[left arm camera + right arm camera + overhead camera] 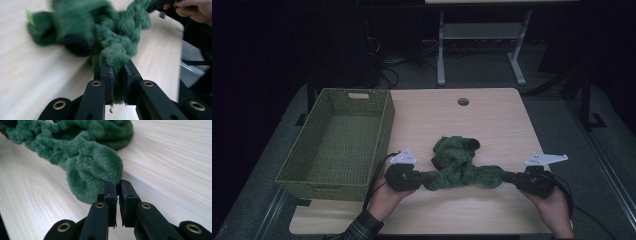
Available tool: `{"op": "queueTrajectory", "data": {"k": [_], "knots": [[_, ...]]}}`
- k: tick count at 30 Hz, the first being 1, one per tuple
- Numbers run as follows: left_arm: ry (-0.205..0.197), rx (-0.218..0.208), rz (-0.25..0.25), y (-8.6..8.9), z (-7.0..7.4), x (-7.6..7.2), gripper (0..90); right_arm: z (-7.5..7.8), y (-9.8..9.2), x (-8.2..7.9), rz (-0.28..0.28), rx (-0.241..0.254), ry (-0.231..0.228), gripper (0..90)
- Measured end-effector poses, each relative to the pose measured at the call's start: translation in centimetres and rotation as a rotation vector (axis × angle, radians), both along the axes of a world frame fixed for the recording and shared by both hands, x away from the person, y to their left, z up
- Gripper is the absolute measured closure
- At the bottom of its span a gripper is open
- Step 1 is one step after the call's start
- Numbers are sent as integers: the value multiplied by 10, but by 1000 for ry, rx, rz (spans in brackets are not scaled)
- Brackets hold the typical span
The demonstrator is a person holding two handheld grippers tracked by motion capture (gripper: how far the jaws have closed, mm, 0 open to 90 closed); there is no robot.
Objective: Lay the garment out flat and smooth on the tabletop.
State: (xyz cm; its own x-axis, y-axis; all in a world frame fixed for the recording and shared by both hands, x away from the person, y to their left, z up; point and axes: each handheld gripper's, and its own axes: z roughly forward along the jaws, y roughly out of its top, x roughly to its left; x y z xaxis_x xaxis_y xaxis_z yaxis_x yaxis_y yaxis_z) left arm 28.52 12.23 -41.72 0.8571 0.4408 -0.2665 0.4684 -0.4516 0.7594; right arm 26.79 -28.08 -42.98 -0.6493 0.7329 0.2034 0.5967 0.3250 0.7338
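The green plush garment is clamped by the left hand-held gripper at 9 o'clock and the right hand-held gripper at 3 o'clock; the thin right pinch could be lost if pulled harder.

Looking like a lab or recording room rather than a home. Sitting in the middle of the frame: a pale wooden tabletop with a round cable hole near its far edge, office-desk style. Standing at the upper centre: the grey metal legs of a second bench, on grey carpet-like flooring. Trailing across the floor at upper left: loose black cables, running beside dark equipment too dim to identify. Hanging all round the edges: blackness, the lighting falling mainly on the table. Resting on the left of the table: an empty green woven rectangular basket, staged like a prop.
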Motion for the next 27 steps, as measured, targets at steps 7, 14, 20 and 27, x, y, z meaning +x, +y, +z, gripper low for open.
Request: {"op": "queueTrajectory", "data": {"k": [7, 14, 20, 27], "knots": [[56, 84, -15, 0, -25, -8, 797, -21, -2, -13, 6, -61, 67, 848], [66, 150, 5, -4, -40, -4, 694, -35, 3, -10, 5, -109, 101, 791], [-18, 65, 73, 5, -10, 0, 479, -19, 0, -8, 0, -46, 36, 571], [-40, 38, 149, 0, -1, 22, 465, 4, 20, 16, 32, 1, -18, 578]]}}
